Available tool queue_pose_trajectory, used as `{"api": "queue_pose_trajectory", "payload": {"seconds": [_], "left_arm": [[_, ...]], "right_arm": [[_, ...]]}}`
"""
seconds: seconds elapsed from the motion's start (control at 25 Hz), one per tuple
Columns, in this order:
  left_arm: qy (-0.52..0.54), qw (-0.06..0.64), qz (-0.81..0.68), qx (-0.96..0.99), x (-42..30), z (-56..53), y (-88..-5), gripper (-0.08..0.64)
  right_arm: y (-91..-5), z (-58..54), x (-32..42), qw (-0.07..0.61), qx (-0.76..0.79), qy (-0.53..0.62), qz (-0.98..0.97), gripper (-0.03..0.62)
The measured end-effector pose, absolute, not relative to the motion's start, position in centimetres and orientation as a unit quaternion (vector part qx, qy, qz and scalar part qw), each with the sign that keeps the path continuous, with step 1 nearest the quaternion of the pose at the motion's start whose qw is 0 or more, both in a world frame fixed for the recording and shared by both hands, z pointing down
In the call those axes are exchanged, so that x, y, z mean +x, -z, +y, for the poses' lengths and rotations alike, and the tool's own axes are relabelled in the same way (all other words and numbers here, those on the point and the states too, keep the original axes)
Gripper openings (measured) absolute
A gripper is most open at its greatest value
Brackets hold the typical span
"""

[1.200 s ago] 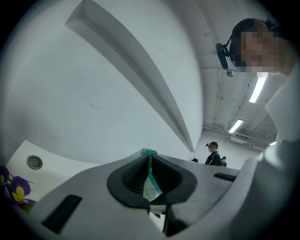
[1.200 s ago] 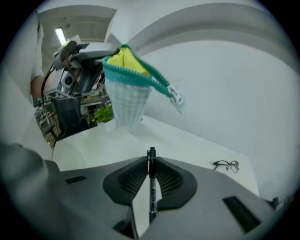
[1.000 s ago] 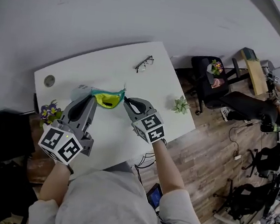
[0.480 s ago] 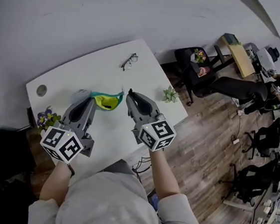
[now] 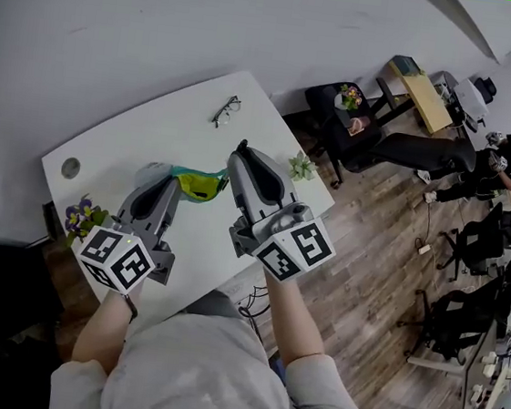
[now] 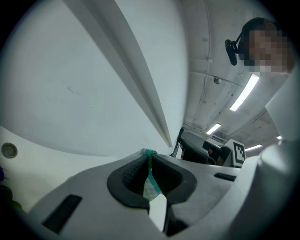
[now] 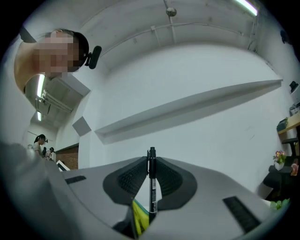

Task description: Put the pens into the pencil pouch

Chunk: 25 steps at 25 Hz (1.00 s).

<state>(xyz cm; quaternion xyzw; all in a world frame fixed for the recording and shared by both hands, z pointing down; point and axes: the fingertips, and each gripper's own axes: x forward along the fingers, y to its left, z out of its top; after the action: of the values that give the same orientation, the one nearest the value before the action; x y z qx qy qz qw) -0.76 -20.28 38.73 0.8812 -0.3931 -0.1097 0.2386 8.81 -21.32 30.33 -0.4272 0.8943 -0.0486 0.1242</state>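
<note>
A teal pencil pouch (image 5: 198, 183) with a yellow lining hangs open above the white table (image 5: 145, 131). My left gripper (image 5: 175, 182) is shut on its left rim; the left gripper view shows teal fabric (image 6: 151, 183) pinched between the pads. My right gripper (image 5: 240, 150) is lifted above the pouch's right end, shut on a black pen (image 7: 152, 187) that stands upright between its pads. The pen's tip (image 5: 241, 142) just shows in the head view. In the right gripper view the pouch's yellow lining (image 7: 139, 219) sits below the pen.
A pair of glasses (image 5: 222, 109) lies at the table's far side. A small green plant (image 5: 300, 166) stands at the right edge and purple flowers (image 5: 80, 217) at the left edge. Office chairs (image 5: 355, 132) and seated people (image 5: 508, 164) are on the wooden floor to the right.
My right gripper has risen from the pouch's right end with the pen and tilted upward. The left gripper has stayed on the pouch rim, shifting only slightly.
</note>
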Motion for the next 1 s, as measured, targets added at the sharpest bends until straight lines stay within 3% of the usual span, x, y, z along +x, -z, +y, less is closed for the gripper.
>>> {"api": "queue_pose_trajectory", "payload": {"seconds": [0.4, 1.0], "left_arm": [[0.117, 0.245, -0.376, 0.886, 0.2, -19.7, -38.2, 0.041], [0.158, 0.281, -0.356, 0.877, -0.1, -20.3, -36.9, 0.04]], "right_arm": [[-28.9, -19.7, 6.7, 0.207, -0.405, 0.041, 0.889, 0.074], [-31.5, -19.7, 5.2, 0.22, -0.407, 0.045, 0.885, 0.074]]}}
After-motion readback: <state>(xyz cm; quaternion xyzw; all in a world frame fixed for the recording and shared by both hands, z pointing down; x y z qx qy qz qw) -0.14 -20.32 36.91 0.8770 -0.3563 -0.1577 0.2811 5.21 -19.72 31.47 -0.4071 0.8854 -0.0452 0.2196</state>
